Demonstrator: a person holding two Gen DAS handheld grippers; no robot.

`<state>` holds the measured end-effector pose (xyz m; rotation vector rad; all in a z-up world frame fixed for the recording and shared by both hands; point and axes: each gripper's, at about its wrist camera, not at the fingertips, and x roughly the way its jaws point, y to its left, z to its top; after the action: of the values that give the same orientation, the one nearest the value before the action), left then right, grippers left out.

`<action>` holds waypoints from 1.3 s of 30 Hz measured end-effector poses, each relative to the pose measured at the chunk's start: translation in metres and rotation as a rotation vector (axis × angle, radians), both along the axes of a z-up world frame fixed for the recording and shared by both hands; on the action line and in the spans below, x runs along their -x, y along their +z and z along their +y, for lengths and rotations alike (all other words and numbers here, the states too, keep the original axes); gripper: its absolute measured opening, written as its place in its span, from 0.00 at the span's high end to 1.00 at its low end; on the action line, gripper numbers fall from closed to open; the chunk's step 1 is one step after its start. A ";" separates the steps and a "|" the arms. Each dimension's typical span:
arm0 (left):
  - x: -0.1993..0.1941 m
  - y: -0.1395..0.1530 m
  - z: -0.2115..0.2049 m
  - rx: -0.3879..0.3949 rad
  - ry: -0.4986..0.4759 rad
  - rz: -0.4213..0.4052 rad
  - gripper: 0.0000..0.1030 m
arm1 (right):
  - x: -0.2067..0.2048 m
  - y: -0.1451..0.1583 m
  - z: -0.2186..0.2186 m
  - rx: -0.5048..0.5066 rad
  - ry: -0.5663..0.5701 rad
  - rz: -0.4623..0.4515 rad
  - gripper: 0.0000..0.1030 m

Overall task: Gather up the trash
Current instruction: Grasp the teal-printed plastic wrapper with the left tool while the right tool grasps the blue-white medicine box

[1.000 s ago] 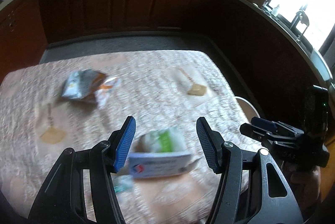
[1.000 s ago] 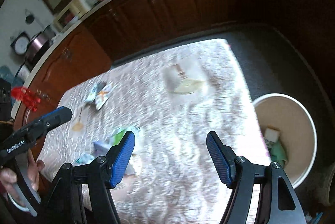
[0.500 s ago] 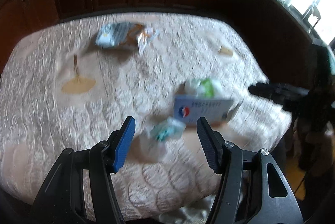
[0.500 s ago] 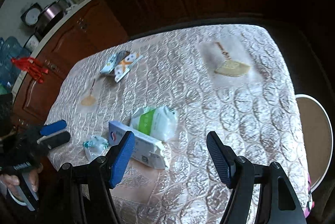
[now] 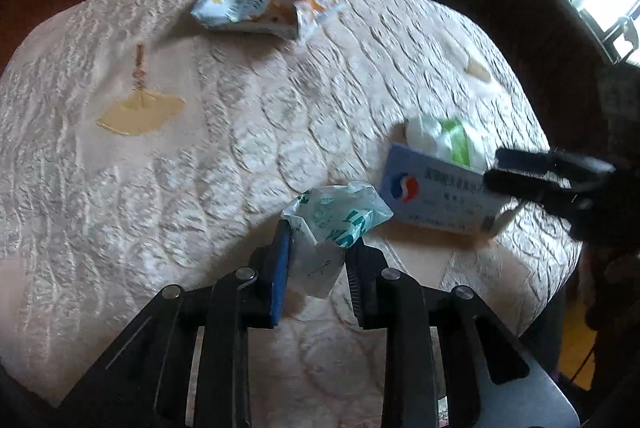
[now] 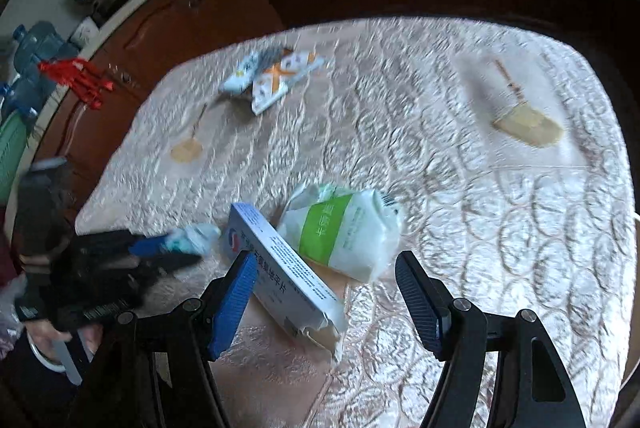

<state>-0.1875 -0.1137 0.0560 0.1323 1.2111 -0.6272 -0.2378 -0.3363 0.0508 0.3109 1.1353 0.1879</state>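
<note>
Now clamped on the crumpled wrapper [image 5: 336, 216] between the left fingers [image 5: 282, 268], wide apart a moment ago; right fingers [image 6: 236, 300] spread around the box [image 6: 280, 272], likely next.

A tabletop [image 6: 500, 228] with a pale quilted cloth is carrying the trash. A white and orange snack wrapper [image 6: 276, 76] is lying near the far edge. Near the front, a blue and white box [image 6: 280, 276] is resting beside a white pouch with a green band [image 6: 344, 228], touching it. A small crumpled teal-printed wrapper [image 5: 336, 216] is sitting just beside the box.
</note>
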 end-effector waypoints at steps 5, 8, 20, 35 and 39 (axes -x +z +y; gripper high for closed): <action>-0.010 0.012 0.015 0.022 0.037 -0.030 0.80 | -0.002 -0.011 0.012 -0.059 0.061 0.036 0.48; -0.014 0.020 0.022 0.038 0.053 -0.044 0.80 | -0.002 -0.012 0.021 -0.059 0.095 0.038 0.51; -0.013 0.041 0.039 0.047 0.075 -0.099 0.80 | -0.013 -0.005 0.077 0.003 0.268 0.007 0.43; -0.014 0.040 0.063 0.052 0.145 -0.098 0.80 | -0.042 -0.019 0.114 0.190 0.404 -0.003 0.36; -0.014 0.040 0.063 0.057 0.152 -0.095 0.80 | -0.043 -0.033 0.106 0.129 0.366 0.033 0.66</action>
<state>-0.1736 -0.0505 0.0959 0.0214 1.0991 -0.5169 -0.1945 -0.2300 0.0176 -0.0111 1.2247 0.4316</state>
